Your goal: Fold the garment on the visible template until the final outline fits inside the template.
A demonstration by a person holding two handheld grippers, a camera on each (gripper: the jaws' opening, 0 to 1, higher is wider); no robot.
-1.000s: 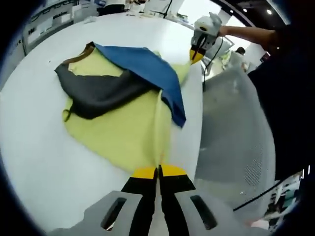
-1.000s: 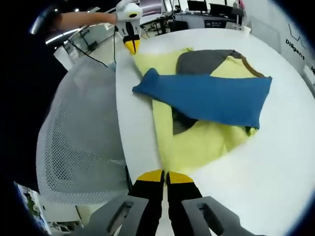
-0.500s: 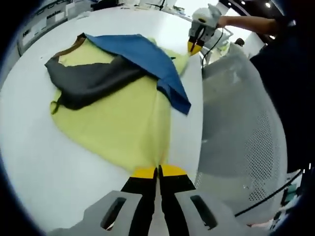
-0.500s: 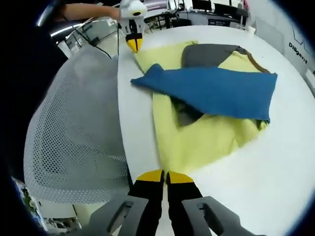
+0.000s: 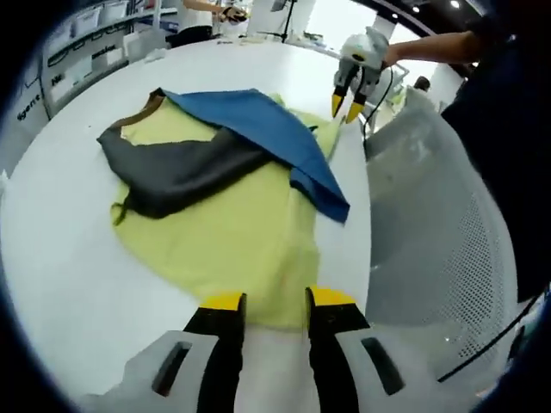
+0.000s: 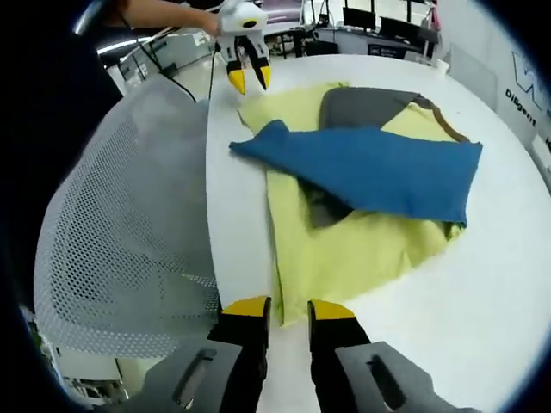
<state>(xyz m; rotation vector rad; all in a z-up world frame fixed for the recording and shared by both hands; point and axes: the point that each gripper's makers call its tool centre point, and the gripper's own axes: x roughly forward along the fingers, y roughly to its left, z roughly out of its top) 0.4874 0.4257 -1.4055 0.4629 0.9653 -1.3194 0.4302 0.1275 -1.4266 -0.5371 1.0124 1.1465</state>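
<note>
Both tongs now released, yellow garment folded, blue sleeve across

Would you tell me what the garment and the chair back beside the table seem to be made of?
Garment: soft matte knit fabric, probably; it drapes and creases, in yellow, blue and grey panels. Chair back: stretched grey mesh, likely synthetic; its fine perforations are see-through.
</note>
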